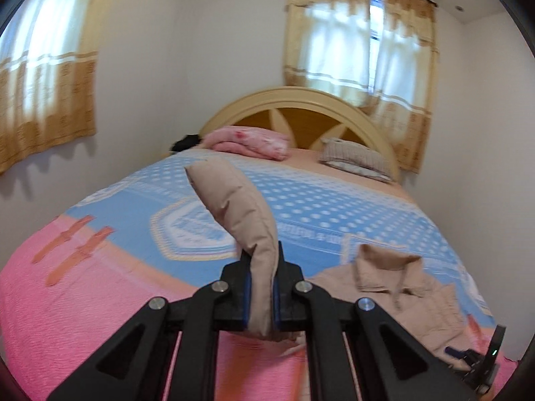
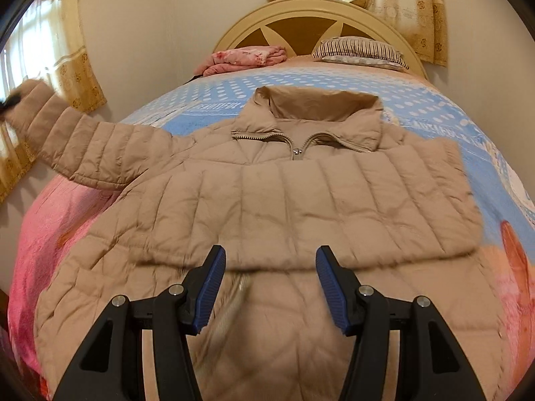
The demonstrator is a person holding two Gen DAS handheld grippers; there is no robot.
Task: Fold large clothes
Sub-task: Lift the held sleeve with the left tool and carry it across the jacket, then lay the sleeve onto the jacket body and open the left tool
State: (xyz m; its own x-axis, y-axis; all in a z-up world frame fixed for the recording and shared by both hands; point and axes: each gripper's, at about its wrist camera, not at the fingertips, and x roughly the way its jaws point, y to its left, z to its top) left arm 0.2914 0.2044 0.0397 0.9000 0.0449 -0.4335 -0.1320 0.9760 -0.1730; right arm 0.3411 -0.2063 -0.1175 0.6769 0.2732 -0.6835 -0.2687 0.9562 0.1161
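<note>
A beige quilted jacket [image 2: 267, 207] lies face up on the bed, collar [image 2: 314, 107] toward the headboard and zip closed. One sleeve [image 2: 351, 200] is folded across its chest. The other sleeve [image 2: 83, 143] is lifted off the bed to the left, and its cuff end is pinched in my left gripper [image 2: 8, 102]. In the left wrist view that gripper [image 1: 262, 254] is shut on the sleeve [image 1: 240, 207], whose cuff sticks up past the fingers. My right gripper [image 2: 271, 260] hovers open over the jacket's lower front, with nothing between its blue pads [image 2: 329, 287].
The bed carries a blue dotted and pink bedspread [image 1: 100, 300]. A folded pink blanket [image 2: 244, 56] and a striped pillow [image 2: 361, 50] lie by the arched wooden headboard [image 2: 301, 10]. Curtained windows [image 1: 361, 43] and walls close in behind and on the left.
</note>
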